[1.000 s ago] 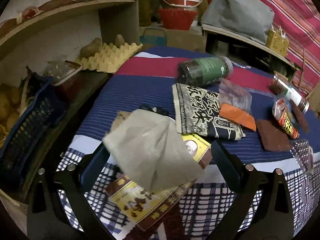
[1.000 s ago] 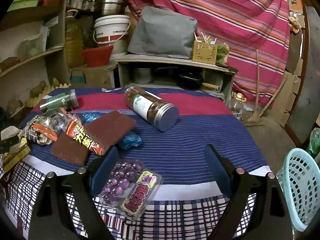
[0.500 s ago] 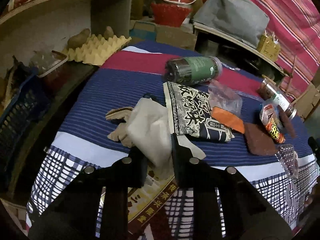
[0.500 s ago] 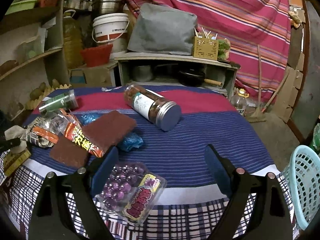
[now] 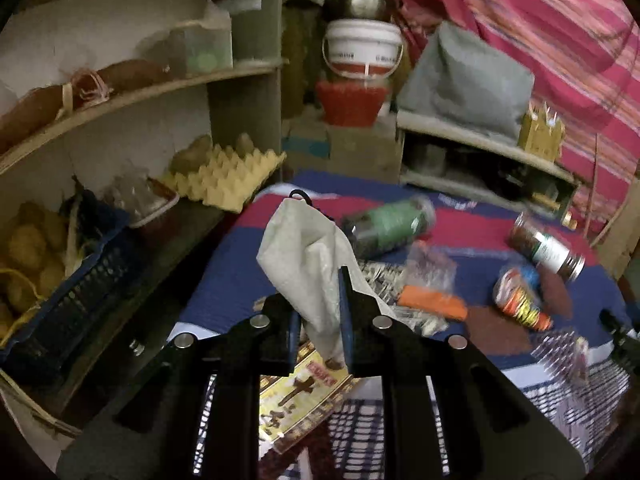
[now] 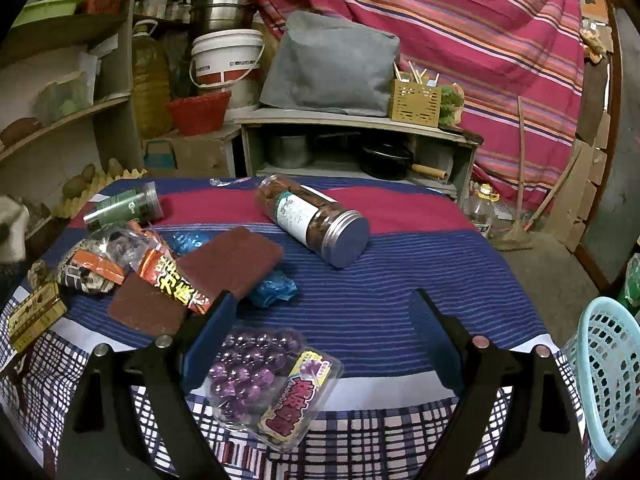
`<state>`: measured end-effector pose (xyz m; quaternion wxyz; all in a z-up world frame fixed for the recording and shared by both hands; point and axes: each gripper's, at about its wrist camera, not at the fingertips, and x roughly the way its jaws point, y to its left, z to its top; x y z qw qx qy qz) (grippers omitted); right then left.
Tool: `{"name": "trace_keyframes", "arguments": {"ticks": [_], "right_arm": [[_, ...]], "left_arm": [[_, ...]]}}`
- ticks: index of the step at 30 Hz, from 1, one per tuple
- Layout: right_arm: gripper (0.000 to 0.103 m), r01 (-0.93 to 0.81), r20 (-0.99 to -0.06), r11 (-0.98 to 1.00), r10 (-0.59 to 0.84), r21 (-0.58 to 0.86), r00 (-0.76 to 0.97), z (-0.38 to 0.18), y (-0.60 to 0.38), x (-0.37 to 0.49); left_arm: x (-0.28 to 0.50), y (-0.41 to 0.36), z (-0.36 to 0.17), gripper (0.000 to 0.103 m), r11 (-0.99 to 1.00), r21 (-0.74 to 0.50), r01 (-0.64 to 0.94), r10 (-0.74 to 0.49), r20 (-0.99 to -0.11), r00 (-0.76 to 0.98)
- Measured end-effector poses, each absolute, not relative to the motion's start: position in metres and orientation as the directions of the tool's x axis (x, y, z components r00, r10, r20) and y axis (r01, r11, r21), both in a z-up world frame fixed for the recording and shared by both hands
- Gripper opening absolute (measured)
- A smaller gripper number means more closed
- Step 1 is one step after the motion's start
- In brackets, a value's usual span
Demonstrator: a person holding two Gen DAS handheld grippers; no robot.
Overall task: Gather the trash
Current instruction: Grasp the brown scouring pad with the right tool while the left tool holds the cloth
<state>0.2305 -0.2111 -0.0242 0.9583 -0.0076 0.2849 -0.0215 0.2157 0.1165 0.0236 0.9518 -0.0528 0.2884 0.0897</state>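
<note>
The left gripper point(image 5: 320, 312) pinches a crumpled pale grey-beige paper bag point(image 5: 308, 256) between nearly closed jaws, holding it above the near left edge of the tabletop covered in blue, red and plaid striped cloth point(image 6: 400, 292). The right gripper point(image 6: 316, 340) hangs wide open and empty over a clear plastic tray of purple grapes point(image 6: 264, 376) at the near edge, with a light blue plastic mesh basket point(image 6: 604, 368) beside the table's right side.

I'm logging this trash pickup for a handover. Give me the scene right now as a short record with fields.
left gripper: shut on a pale grey bag, lifted off the table
right gripper: open, holding nothing, above a clear pack of purple balls
table: striped cloth, littered with wrappers and two jars lying on their sides
metal-lid jar: near table middle
green-label jar: far left
light blue basket: on the floor, right of the table
</note>
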Motion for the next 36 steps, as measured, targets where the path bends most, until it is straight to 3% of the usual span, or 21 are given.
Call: {"name": "trace_keyframes", "arguments": {"ticks": [16,27,36], "right_arm": [[0.087,-0.029,-0.590,0.999,0.038,0.024,0.807,-0.018,-0.163,0.277],[0.086,0.035,-0.711,0.999,0.003,0.038,0.703,-0.048,-0.153,0.318],[0.085,0.063,-0.727,0.994,0.022,0.090,0.687,-0.055,-0.161,0.314]], "left_arm": [[0.254,0.081,0.009,0.015,0.992,-0.028,-0.122,0.081,-0.603,0.794],[0.256,0.091,0.008,0.016,0.991,-0.039,-0.129,0.079,-0.607,0.791],[0.255,0.094,0.009,0.016,0.990,-0.063,-0.124,0.061,-0.607,0.793]]}}
